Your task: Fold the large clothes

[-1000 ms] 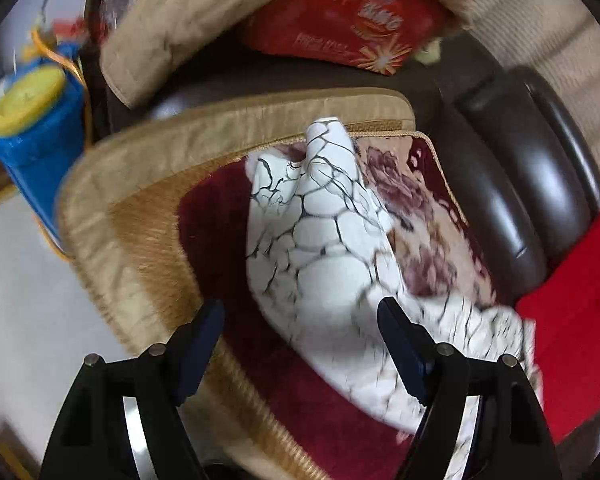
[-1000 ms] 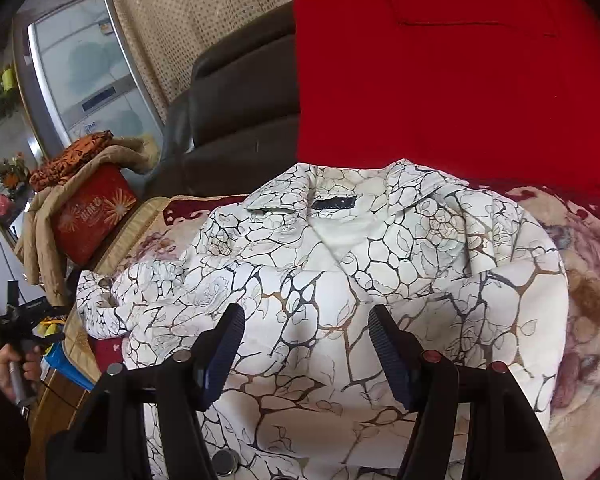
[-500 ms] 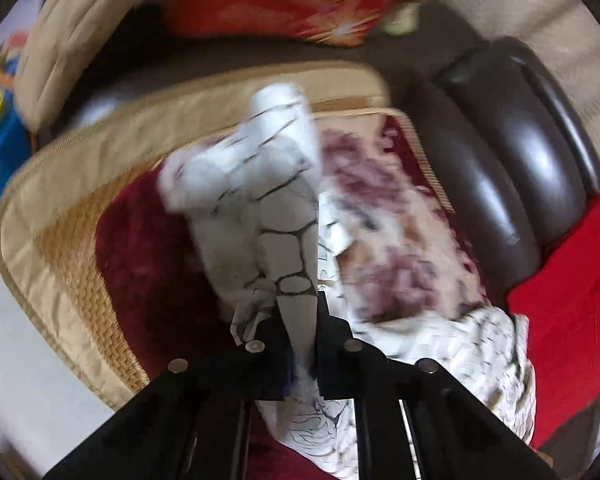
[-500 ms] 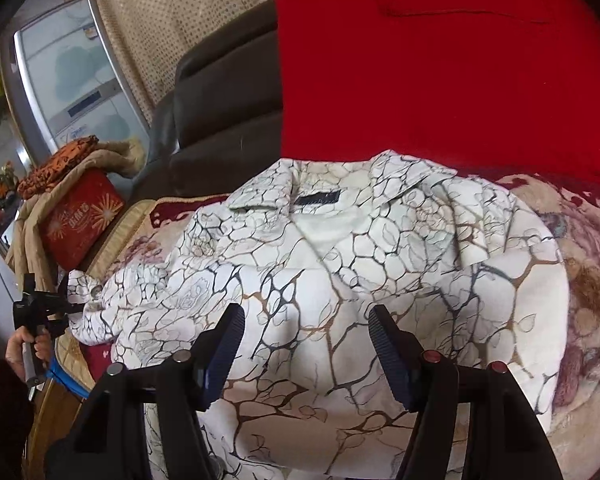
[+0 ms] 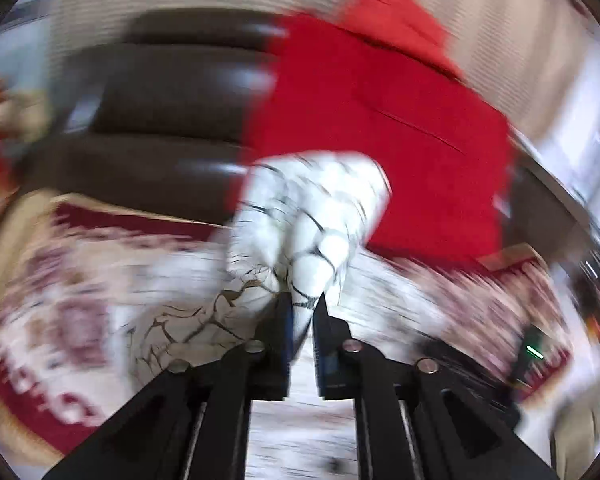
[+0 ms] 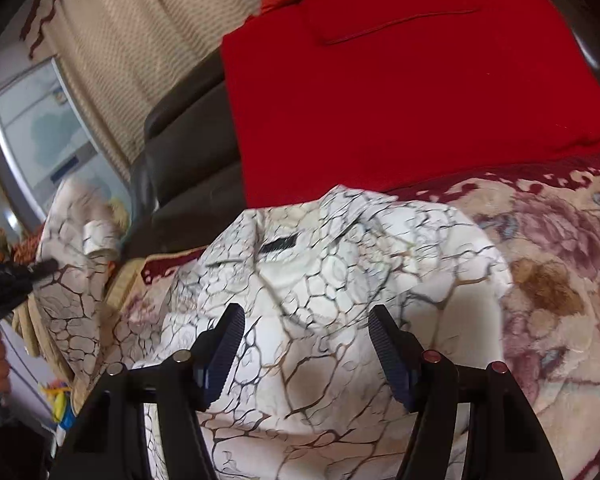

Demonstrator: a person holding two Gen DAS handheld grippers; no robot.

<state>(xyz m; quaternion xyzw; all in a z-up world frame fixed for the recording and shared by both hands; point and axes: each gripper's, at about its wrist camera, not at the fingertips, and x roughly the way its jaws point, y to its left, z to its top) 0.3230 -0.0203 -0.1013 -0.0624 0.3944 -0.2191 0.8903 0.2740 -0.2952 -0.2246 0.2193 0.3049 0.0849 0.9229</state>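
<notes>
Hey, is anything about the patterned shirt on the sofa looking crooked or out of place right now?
Yes. One sleeve is off the sofa cover, pinched in the left gripper and hanging bunched, while the shirt body lies rumpled, not flat. Nothing looks torn or spilled.

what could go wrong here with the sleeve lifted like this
1. The left tool pinches only a narrow tip of the white crackle-patterned shirt's sleeve; its jaws have just been opening slightly, so the fabric could slip out.
2. The right tool hovers open over the shirt body, pinning nothing, so the pull might drag the whole shirt across the floral blanket.
</notes>
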